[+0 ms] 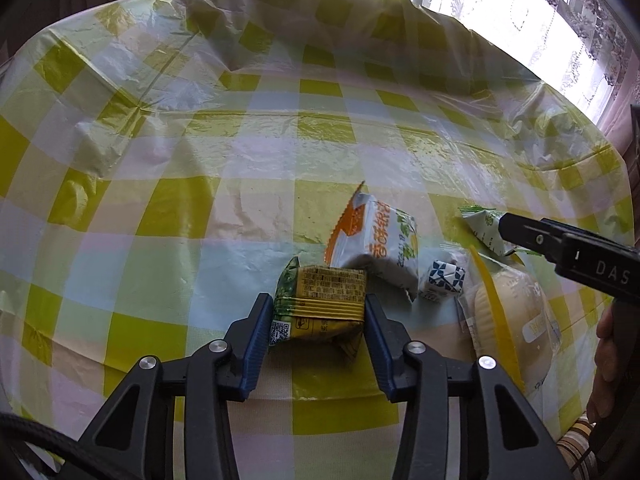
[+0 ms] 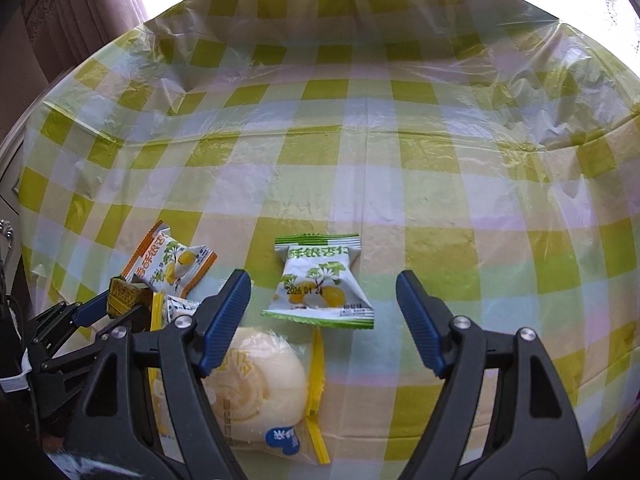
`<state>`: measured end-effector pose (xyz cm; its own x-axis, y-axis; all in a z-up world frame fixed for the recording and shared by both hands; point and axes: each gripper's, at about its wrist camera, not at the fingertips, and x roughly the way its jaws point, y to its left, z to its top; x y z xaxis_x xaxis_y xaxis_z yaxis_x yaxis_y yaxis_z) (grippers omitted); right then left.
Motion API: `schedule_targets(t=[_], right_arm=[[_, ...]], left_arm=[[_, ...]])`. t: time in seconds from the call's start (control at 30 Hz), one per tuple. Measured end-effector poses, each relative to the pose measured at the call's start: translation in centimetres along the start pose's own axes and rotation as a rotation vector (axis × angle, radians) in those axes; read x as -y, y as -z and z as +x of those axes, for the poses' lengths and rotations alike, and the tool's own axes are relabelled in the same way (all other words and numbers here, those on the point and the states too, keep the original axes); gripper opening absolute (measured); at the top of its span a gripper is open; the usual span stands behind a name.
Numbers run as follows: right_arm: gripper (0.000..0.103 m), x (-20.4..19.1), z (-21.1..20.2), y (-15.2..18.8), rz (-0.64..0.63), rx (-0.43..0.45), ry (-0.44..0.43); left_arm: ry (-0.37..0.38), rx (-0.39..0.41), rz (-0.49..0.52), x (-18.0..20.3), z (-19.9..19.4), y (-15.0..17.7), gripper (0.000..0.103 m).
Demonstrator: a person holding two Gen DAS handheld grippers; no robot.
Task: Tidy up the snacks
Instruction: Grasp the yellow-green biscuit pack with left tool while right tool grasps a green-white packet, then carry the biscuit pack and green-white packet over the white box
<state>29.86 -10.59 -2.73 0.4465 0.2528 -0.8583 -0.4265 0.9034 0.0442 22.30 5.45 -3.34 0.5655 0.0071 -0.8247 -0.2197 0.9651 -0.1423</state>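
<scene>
Between our left gripper's (image 1: 318,312) jaws sits the yellow snack packet (image 1: 320,304), both pads pressed against its sides on the bench (image 1: 160,208). At one o'clock from it lies the orange-edged packet (image 1: 372,240), and at two o'clock the small blue-patterned sweet (image 1: 442,280). Our right gripper (image 2: 324,300) hangs with its jaws wide apart, gripping nothing; the green-edged packet (image 2: 320,280) lies flat between them, the wrapped round cake (image 2: 256,368) just at its seven o'clock.
</scene>
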Motion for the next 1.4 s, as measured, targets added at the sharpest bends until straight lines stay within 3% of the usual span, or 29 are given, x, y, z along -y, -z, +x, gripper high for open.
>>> schedule_targets(t=[0.07, 0.23, 0.33, 0.4, 0.9, 1.4], right_arm=[[0.077, -0.1, 0.8, -0.2, -0.006, -0.014, 0.011], [0.060, 0.0, 2.3, -0.4, -0.008, -0.054, 0.014], [0.059, 0.2, 2.2, -0.2, -0.009, -0.042, 0.022], [0.044, 0.4, 2.0, -0.1, -0.002, -0.040, 0.024], [0.044, 3.3, -2.7, 2.3, 0.081, 0.020, 0.032], [0.044, 5.8, -9.0, 7.7, 0.156, 0.055, 0.027]], left_arm=[[0.000, 0.010, -0.021, -0.4, -0.2, 0.1, 0.046], [-0.002, 0.032, -0.056, -1.2, -0.5, 0.0, 0.046], [-0.004, 0.043, -0.066, -1.3, -0.8, 0.0, 0.046], [-0.008, 0.053, -0.073, -1.5, -1.0, 0.0, 0.046], [-0.030, 0.145, -0.103, -1.2, -4.5, 0.2, 0.045], [0.031, 0.188, -0.073, 3.0, -8.7, 1.7, 0.045]])
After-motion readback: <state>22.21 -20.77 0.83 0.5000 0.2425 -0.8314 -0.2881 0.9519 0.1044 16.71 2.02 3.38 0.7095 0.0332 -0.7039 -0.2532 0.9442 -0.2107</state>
